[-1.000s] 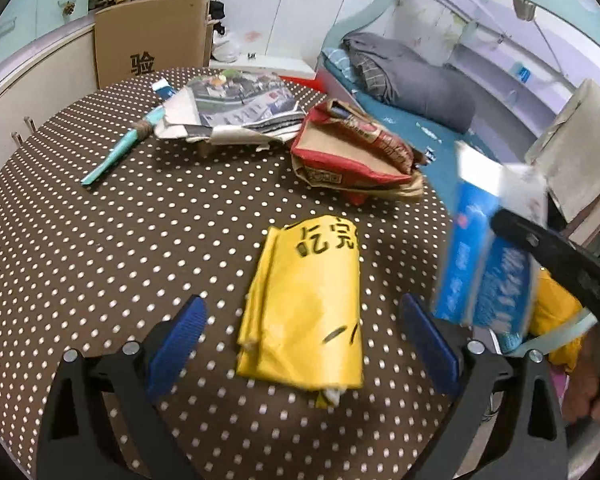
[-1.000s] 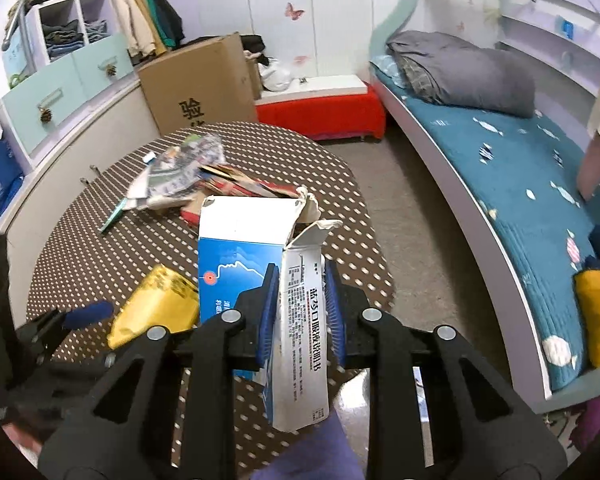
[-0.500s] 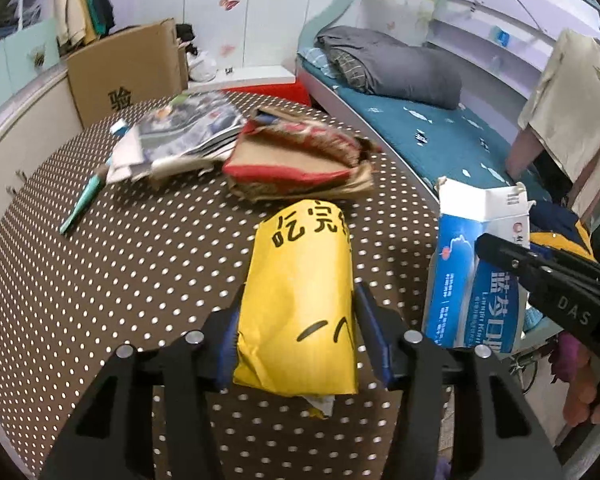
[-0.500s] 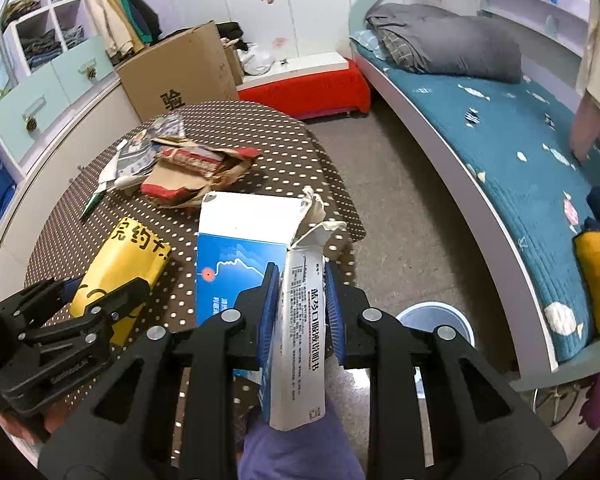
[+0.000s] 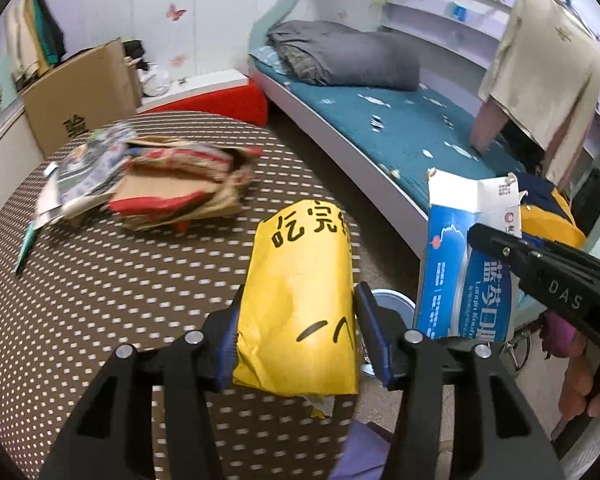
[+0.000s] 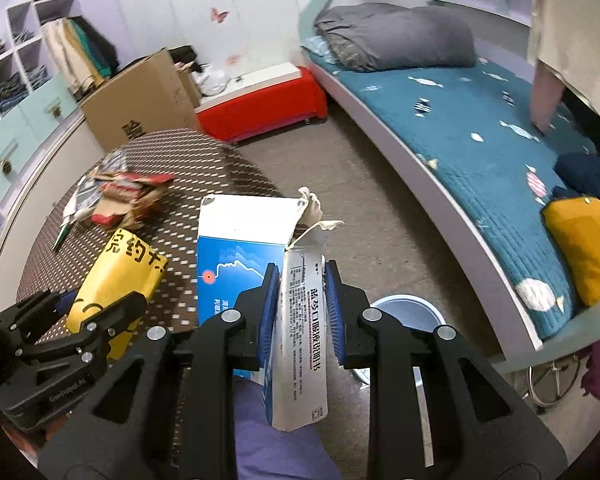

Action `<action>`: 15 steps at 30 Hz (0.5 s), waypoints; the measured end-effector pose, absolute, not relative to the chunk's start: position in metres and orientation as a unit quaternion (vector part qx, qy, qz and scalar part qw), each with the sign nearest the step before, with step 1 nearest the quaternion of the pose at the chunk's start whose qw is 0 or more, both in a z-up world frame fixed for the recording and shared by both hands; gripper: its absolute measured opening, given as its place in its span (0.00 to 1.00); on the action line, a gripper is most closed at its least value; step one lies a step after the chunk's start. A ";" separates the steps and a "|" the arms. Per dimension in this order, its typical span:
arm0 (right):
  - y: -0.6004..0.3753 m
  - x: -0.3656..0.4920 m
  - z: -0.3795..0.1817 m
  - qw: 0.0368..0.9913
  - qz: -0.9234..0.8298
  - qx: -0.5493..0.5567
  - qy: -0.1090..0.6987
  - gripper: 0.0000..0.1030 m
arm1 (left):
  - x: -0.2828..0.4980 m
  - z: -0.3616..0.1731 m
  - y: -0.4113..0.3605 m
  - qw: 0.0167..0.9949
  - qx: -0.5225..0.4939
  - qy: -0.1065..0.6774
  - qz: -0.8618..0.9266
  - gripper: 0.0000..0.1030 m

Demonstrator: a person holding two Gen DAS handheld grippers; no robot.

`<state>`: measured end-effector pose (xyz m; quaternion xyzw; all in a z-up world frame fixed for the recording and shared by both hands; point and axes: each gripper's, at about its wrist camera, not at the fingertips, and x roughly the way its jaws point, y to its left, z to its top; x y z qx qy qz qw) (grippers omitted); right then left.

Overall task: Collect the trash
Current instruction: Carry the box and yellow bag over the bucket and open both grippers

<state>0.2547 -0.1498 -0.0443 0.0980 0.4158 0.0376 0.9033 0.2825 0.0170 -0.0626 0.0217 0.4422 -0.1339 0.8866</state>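
At the centre of the left wrist view, the left gripper (image 5: 296, 336) is closed on a yellow paper bag (image 5: 300, 300); both blue pads press its flanks and the paper bulges between them. The bag is clear of the polka-dot table (image 5: 100, 272) and projects past the table edge, above the floor. A pale blue bin (image 5: 394, 300) shows just behind the right-hand finger, low on the floor. To the right, the right gripper (image 5: 484, 236) holds a torn blue-and-white carton (image 5: 456, 264) upright. A heap of paper packaging (image 5: 172, 184) lies further back on the table, well apart from both tools.

Handling, yellow bag: judged light, soft and crushable, with a smooth skin that may slide. Grip across the folded middle, as shown (a corner hold would likely let it sag).

At the centre of the right wrist view, the right gripper (image 6: 302, 300) is clamped on the narrow side panel of the carton (image 6: 240, 256), pads flat on both faces of the flap. The carton hangs over the floor at the table edge, and the bin (image 6: 408, 308) sits just beyond the right-hand finger, partly hidden. The left gripper (image 6: 100, 312) and the yellow bag (image 6: 120, 272) appear at lower left, above the table (image 6: 204, 168).

Handling, carton: judged light, empty thin card, stiff along its folds but ragged at the torn top. Hold the printed panel below the tear, since the frayed edge could rip further.
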 end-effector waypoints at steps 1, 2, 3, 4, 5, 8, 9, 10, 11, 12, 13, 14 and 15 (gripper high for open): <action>-0.154 0.254 -0.045 0.903 0.034 0.100 0.416 0.23 | 0.282 -0.063 0.012 0.885 0.024 0.443 -0.139 0.51; -0.160 0.253 -0.046 0.903 0.029 0.103 0.416 0.23 | 0.282 -0.064 0.005 0.884 0.028 0.444 -0.145 0.51; -0.167 0.251 -0.047 0.903 0.023 0.107 0.416 0.23 | 0.281 -0.065 -0.002 0.883 0.033 0.444 -0.150 0.51; -0.171 0.251 -0.047 0.902 0.019 0.109 0.417 0.23 | 0.281 -0.065 -0.009 0.881 0.037 0.445 -0.155 0.51; -0.177 0.248 -0.049 0.901 0.013 0.112 0.418 0.23 | 0.281 -0.066 -0.017 0.879 0.039 0.447 -0.161 0.52; -0.195 0.242 -0.051 0.901 0.001 0.118 0.417 0.23 | 0.280 -0.069 -0.038 0.874 0.047 0.450 -0.178 0.52; -0.201 0.240 -0.052 0.901 -0.004 0.119 0.417 0.23 | 0.280 -0.070 -0.042 0.873 0.050 0.450 -0.180 0.52; -0.207 0.238 -0.053 0.900 -0.011 0.122 0.418 0.23 | 0.281 -0.072 -0.052 0.870 0.055 0.453 -0.187 0.52; -0.212 0.236 -0.055 0.899 -0.015 0.125 0.419 0.23 | 0.281 -0.074 -0.058 0.868 0.057 0.455 -0.192 0.52; -0.219 0.234 -0.058 0.898 -0.021 0.129 0.421 0.23 | 0.282 -0.076 -0.065 0.865 0.060 0.458 -0.196 0.52; -0.224 0.232 -0.060 0.896 -0.026 0.132 0.423 0.23 | 0.283 -0.079 -0.074 0.862 0.065 0.461 -0.202 0.52; -0.231 0.230 -0.064 0.893 -0.031 0.137 0.427 0.23 | 0.283 -0.081 -0.079 0.860 0.067 0.463 -0.204 0.52; -0.236 0.228 -0.068 0.890 -0.036 0.143 0.431 0.23 | 0.284 -0.085 -0.088 0.856 0.071 0.467 -0.210 0.52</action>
